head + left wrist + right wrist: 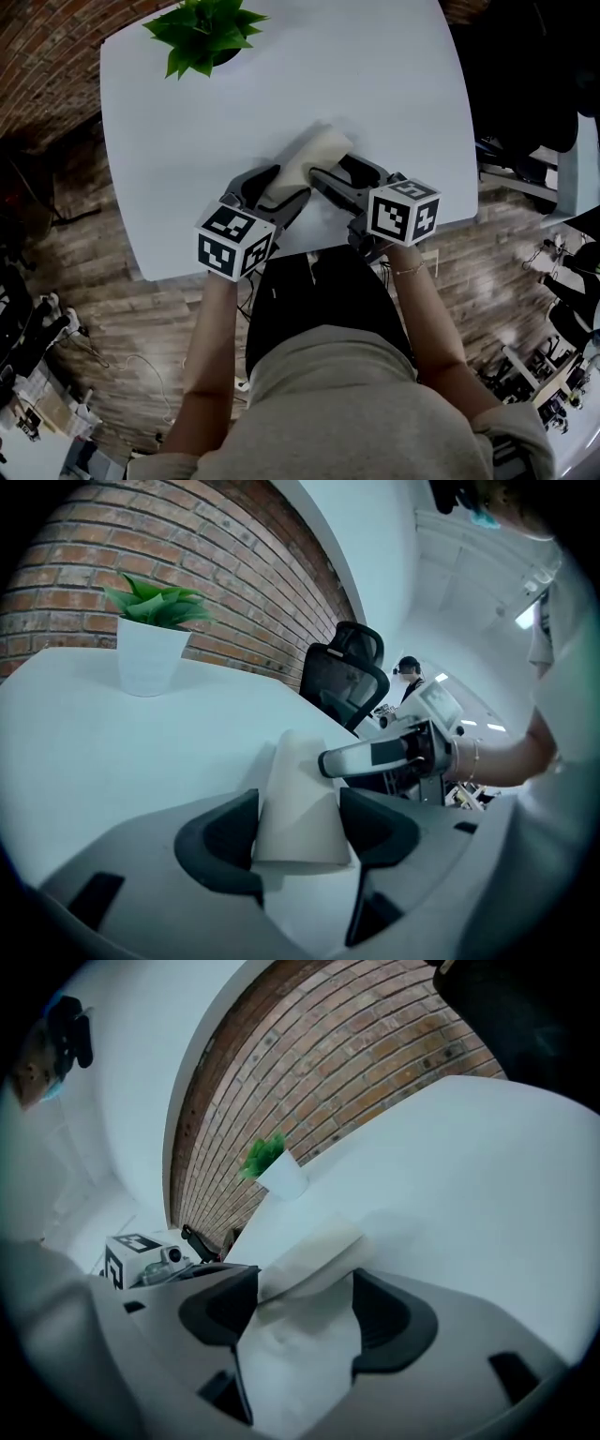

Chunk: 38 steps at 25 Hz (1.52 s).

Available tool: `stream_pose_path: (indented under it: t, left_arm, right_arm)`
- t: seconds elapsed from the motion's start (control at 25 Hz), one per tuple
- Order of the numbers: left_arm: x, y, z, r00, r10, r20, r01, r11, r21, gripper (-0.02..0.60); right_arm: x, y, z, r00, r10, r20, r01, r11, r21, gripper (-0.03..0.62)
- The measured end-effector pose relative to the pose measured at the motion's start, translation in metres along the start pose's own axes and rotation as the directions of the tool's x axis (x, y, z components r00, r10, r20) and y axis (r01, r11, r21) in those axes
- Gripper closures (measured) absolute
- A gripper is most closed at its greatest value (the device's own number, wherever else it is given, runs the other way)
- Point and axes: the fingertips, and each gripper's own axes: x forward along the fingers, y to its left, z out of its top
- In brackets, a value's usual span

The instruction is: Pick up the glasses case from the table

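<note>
A cream glasses case lies on the white table near its front edge, long axis running away from me. My left gripper has the case's near end between its jaws, and in the left gripper view both pads touch the sides of the case. My right gripper sits at the case's right side with its jaws spread wide. In the right gripper view the case lies against the left pad while the right pad stands apart from it. One right finger rests alongside the case.
A potted green plant stands at the table's far left corner. The table's front edge runs just under both grippers. A black office chair stands beyond the table, with a brick wall behind.
</note>
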Motion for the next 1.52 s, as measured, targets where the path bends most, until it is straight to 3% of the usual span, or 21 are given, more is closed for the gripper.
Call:
stream_pose_path:
  t: [0.2, 0.44, 0.72, 0.92, 1.2, 1.4, 1.52]
  left_arm:
    - [0.004, 0.002, -0.003, 0.999, 0.008, -0.037, -0.006, 0.999, 0.045, 0.31]
    - [0.008, 0.0, -0.008, 0.999, 0.003, -0.054, -0.001, 0.999, 0.045, 0.311]
    - [0.006, 0.0, -0.009, 0.998, -0.015, -0.062, 0.017, 1.0, 0.024, 0.311]
    - [0.006, -0.002, -0.009, 0.997, -0.033, -0.067, 0.035, 0.999, 0.031, 0.311]
    - [0.003, -0.002, -0.004, 0.998, -0.033, -0.045, 0.035, 0.999, 0.038, 0.311]
    - [-0.001, -0.003, 0.006, 1.0, 0.012, -0.023, -0.01, 0.995, 0.101, 0.311]
    - [-0.006, -0.005, 0.015, 1.0, 0.024, 0.007, -0.025, 0.995, 0.101, 0.311]
  right_arm:
    - [0.006, -0.004, 0.001, 0.999, -0.04, -0.021, 0.041, 0.999, 0.031, 0.29]
    - [0.008, -0.012, 0.008, 0.997, -0.074, 0.018, 0.071, 0.99, 0.124, 0.323]
    - [0.008, -0.011, 0.019, 0.997, -0.012, 0.082, -0.009, 0.966, 0.258, 0.391]
    - [0.008, -0.003, 0.02, 0.986, 0.072, 0.151, -0.123, 0.924, 0.362, 0.451]
    - [0.003, 0.011, 0.033, 0.967, 0.12, 0.225, -0.192, 0.921, 0.339, 0.487]
    - [-0.006, 0.019, 0.041, 0.963, 0.11, 0.247, -0.177, 0.946, 0.27, 0.491]
    - [-0.012, 0.018, 0.044, 0.965, 0.087, 0.249, -0.145, 0.963, 0.226, 0.491]
